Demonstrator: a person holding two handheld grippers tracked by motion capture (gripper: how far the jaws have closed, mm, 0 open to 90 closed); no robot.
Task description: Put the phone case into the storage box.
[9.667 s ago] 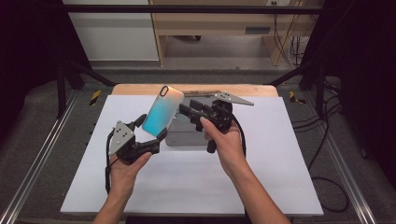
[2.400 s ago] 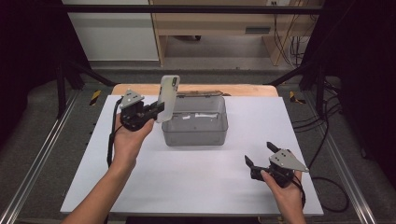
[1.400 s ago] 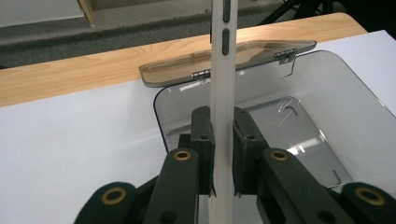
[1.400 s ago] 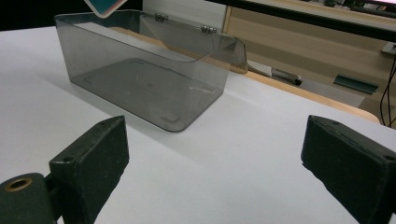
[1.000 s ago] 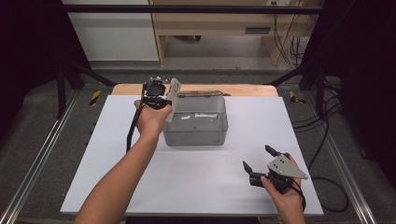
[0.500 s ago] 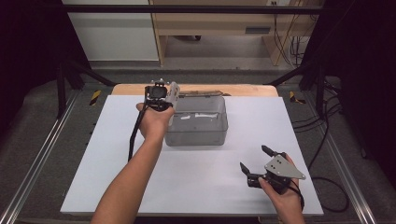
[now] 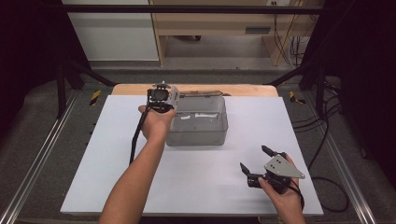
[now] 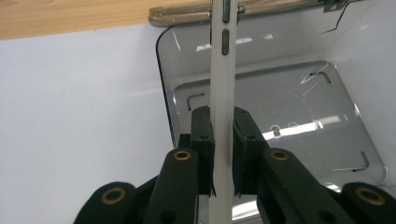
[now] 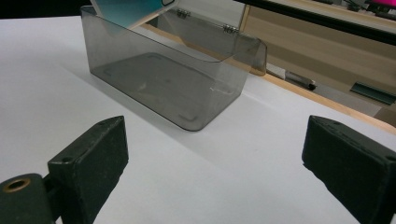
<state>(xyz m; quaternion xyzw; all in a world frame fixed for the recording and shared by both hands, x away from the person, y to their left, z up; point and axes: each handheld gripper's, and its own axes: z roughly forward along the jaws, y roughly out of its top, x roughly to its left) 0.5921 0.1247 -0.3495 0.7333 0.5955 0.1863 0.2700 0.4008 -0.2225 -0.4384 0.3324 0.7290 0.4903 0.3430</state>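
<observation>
A phone (image 7: 174, 96) in a teal-and-white case hangs on edge over the far left corner of a clear grey box (image 7: 198, 135). My left gripper (image 7: 162, 100) is shut on it. In the left gripper view the phone's pale side (image 8: 223, 70) with its buttons runs up between the closed pads, gripper (image 8: 222, 156), and the box's bare floor (image 8: 289, 112) lies below. My right gripper (image 7: 254, 161) stands open near the table's front right, apart from the box. Its view looks between wide jaws, gripper (image 9: 217, 172), at the box (image 9: 173, 88), with the teal phone (image 9: 130, 8) at the top.
The box's lid (image 9: 210, 35) stands open at the back on hinges. A white sheet (image 7: 112, 154) covers the table, and a wooden strip (image 7: 247, 89) runs along its far edge. Metal rails (image 7: 37, 158) flank the left side; cables (image 7: 327, 140) lie at the right.
Earlier both grippers were at the phone over the box. The right one let go and drew back to the front right. The left carried the phone on edge to the box's far left corner.
</observation>
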